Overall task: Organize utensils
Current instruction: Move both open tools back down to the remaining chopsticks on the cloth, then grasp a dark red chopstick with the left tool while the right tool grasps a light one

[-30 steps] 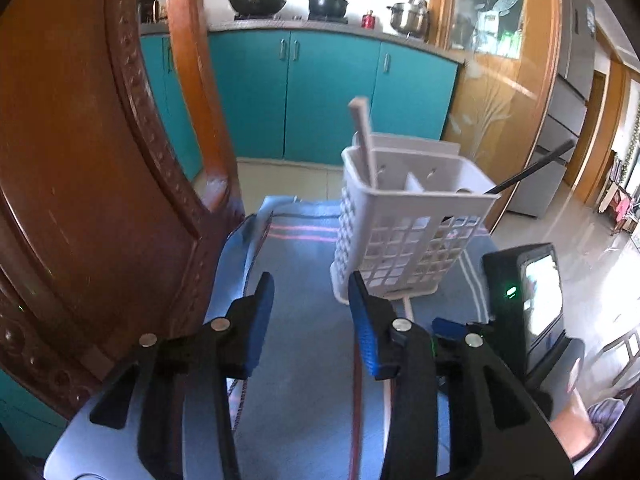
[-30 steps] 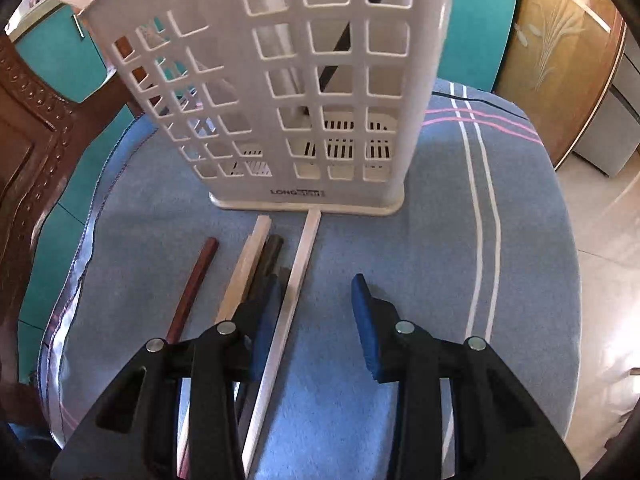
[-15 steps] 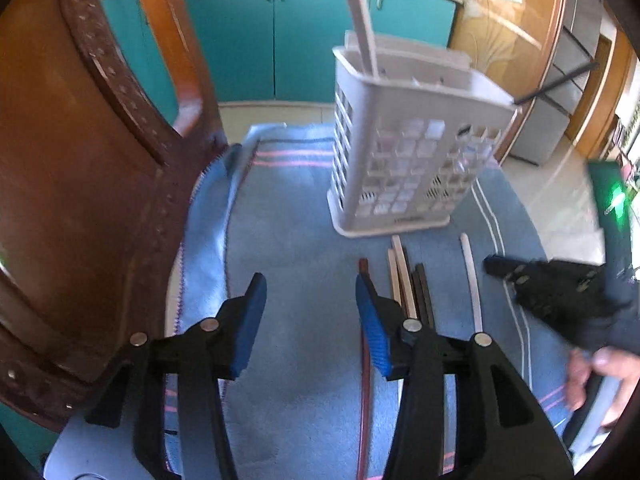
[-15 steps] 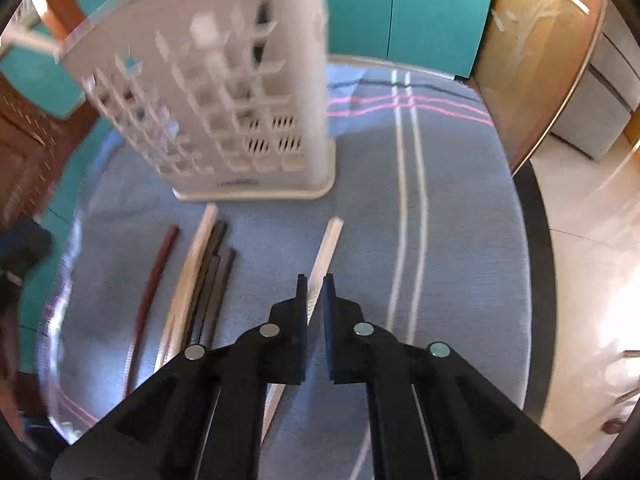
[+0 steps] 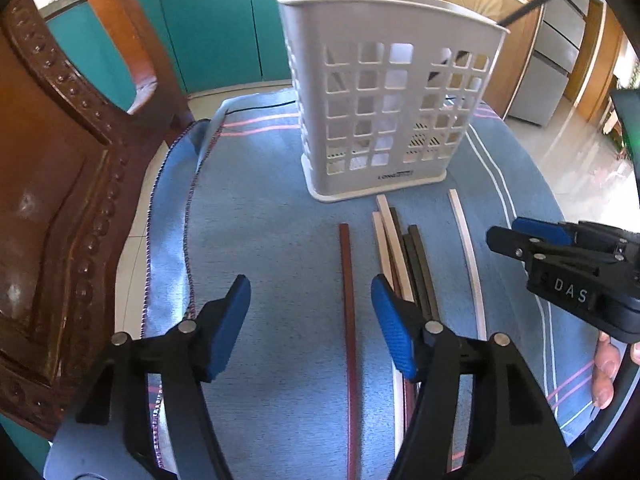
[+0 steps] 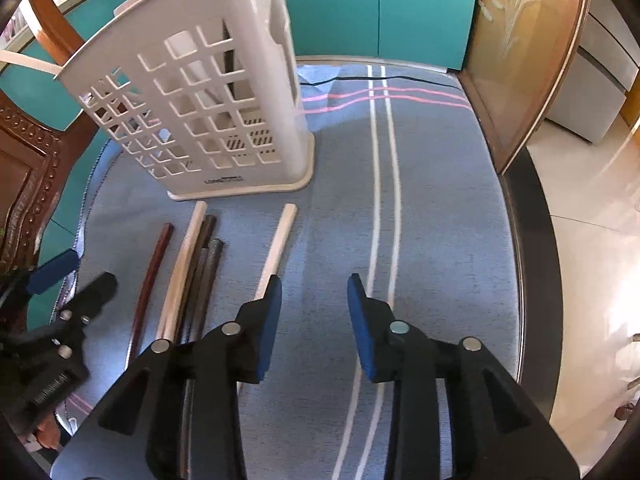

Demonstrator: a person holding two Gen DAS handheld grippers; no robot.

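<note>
A white lattice utensil basket (image 5: 384, 120) stands on the blue striped cloth (image 5: 260, 220); it also shows in the right wrist view (image 6: 208, 120), with a white stick and a black stick inside. Several chopsticks lie in front of it: a reddish-brown one (image 5: 347, 300), a white and dark bundle (image 5: 400, 252), and a lone white one (image 5: 468, 256) (image 6: 276, 248). My left gripper (image 5: 310, 320) is open above the reddish-brown chopstick. My right gripper (image 6: 314, 312) is open, just right of the lone white chopstick; it also shows in the left wrist view (image 5: 560, 256).
A carved wooden chair back (image 5: 60, 200) rises at the left edge of the cloth. Teal cabinets (image 6: 380, 8) stand behind. A wooden glass-panelled door (image 6: 520, 60) and tiled floor (image 6: 592, 240) lie to the right. The cloth's right edge drops off.
My left gripper has moved forward over the chopsticks, still open. My right gripper shut half a second ago and is open again, shifted right of the lone white chopstick.
</note>
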